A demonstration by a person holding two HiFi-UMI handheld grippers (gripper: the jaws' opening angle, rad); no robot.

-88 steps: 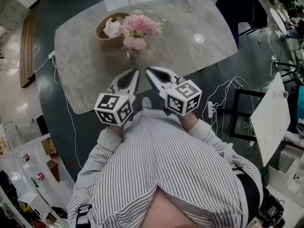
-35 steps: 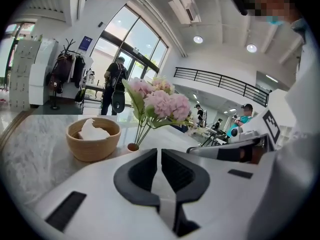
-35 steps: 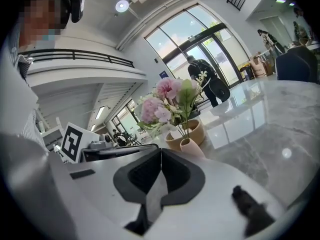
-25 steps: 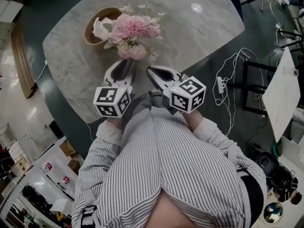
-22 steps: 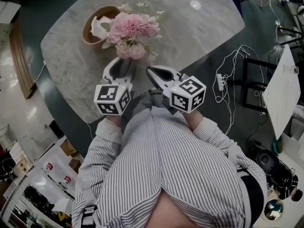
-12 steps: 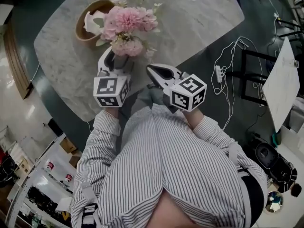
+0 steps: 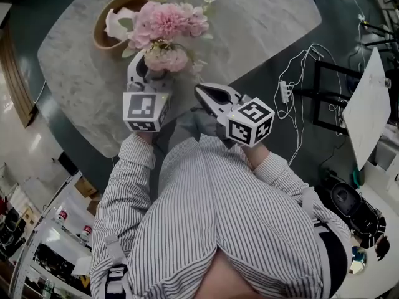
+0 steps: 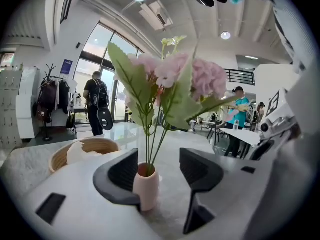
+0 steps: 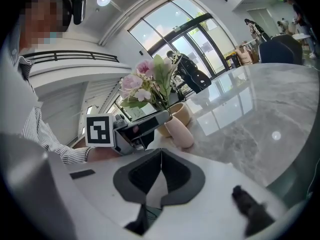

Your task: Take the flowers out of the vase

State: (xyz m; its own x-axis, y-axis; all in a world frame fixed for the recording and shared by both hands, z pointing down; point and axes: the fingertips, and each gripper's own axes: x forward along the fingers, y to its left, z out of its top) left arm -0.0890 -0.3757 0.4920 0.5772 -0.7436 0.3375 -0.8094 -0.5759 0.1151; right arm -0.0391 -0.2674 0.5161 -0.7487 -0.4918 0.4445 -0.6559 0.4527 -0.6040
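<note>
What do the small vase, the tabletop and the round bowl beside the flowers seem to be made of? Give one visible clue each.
Vase: probably ceramic, matt pale pink, smooth and opaque.
Tabletop: marble or a marble-look slab, grey-veined and glossy, with bright reflections.
Bowl: likely woven fibre or wood, tan with a finely lined wall; unclear which.

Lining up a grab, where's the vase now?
In the left gripper view the vase stands on the table between the left gripper's jaws, which have just been opening, right of the basket.
</note>
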